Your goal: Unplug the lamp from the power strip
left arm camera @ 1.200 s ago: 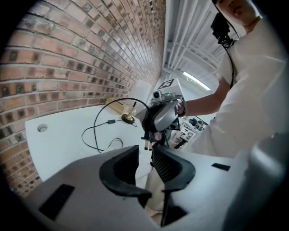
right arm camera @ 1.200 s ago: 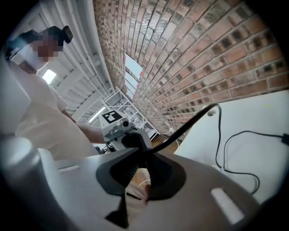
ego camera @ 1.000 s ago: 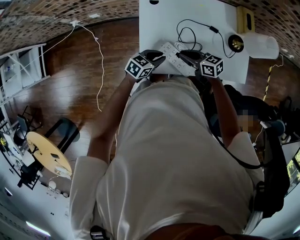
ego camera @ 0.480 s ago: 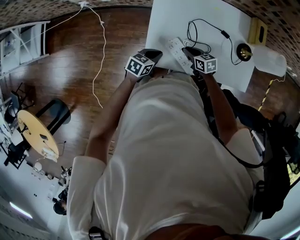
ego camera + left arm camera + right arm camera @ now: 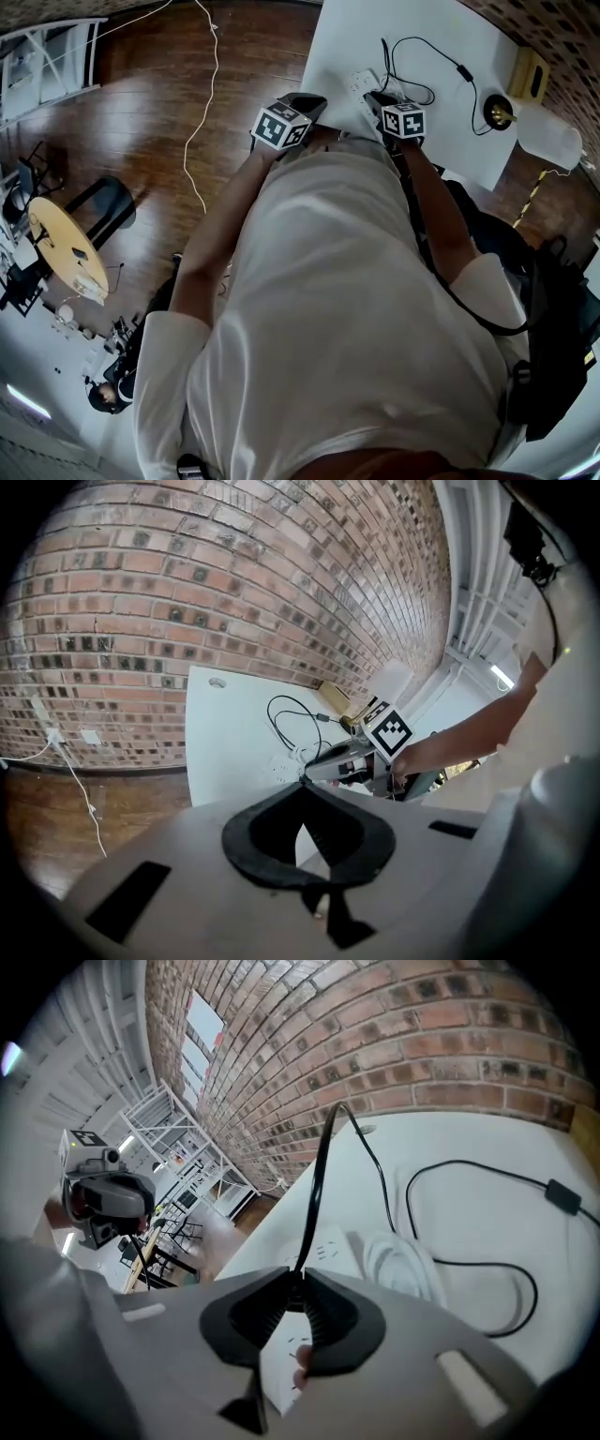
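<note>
Power strip: the white power strip (image 5: 362, 84) lies on the white tabletop (image 5: 487, 1138), near its front edge and between the two grippers.
Lamp: the lamp (image 5: 548, 139) sits at the far right of the tabletop, well apart from the strip. Its thin black cord (image 5: 321, 1180) loops across the surface, with a small switch (image 5: 561, 1194) partway along.
Right hand-held gripper: the right hand-held gripper (image 5: 302, 1279) is clenched on the black cord at its plug end, just above the strip. The cord rises straight out from between the jaw tips. The plug itself is hidden by the jaws, so I cannot tell whether its pins are out of the socket.
Left hand-held gripper: the left hand-held gripper (image 5: 302, 784) is clenched on nothing. It is held near the strip's end and does not visibly touch it.
White cable: a coiled white cable (image 5: 405, 1265) lies beside the strip.
Handling, plug: likely small, rigid and light, and seated with some friction. The firm body is the place to grip and pull straight out.
Handling, cord: soft and thin. It would probably slip or strain if pulled on directly.
Handling, strip: probably light enough to lift along with the plug, so it wants pinning down at a bare end.
Risk: a hard tug on the cord could drag the lamp.
</note>
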Action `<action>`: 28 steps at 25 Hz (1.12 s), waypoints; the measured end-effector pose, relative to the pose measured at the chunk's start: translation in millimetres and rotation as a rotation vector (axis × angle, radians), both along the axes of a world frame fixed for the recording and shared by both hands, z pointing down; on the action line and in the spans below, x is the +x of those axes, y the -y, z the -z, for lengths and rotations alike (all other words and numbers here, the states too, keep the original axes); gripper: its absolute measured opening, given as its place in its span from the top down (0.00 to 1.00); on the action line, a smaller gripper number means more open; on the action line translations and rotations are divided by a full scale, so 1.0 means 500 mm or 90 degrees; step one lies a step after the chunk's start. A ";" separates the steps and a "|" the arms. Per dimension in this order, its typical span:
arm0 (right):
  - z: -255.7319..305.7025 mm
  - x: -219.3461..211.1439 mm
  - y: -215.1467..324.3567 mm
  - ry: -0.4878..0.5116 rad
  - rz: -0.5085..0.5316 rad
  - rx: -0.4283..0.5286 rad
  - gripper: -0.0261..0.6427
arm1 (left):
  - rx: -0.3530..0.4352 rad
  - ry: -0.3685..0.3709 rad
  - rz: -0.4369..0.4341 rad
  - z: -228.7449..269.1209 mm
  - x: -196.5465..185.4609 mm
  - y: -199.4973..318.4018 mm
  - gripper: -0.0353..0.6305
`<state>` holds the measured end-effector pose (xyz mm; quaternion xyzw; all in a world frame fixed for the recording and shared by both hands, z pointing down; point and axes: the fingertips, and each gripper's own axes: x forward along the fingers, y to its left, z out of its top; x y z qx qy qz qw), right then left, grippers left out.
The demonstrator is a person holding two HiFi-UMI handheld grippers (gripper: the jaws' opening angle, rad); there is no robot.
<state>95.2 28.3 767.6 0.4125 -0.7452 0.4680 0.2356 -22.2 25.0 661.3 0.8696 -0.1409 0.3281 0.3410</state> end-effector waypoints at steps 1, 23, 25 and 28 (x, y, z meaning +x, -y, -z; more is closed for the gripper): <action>-0.003 -0.001 0.000 0.000 -0.005 -0.002 0.89 | 0.000 0.000 0.002 0.001 -0.004 -0.001 0.94; 0.013 -0.034 0.005 -0.185 -0.025 0.144 0.89 | 0.007 -0.005 -0.014 0.003 -0.062 0.025 0.94; 0.009 -0.049 0.003 -0.187 -0.019 0.144 0.89 | 0.010 -0.006 -0.012 -0.001 -0.073 0.027 0.94; 0.001 -0.056 -0.002 -0.181 -0.004 0.143 0.89 | 0.006 0.003 -0.010 -0.006 -0.068 0.017 0.94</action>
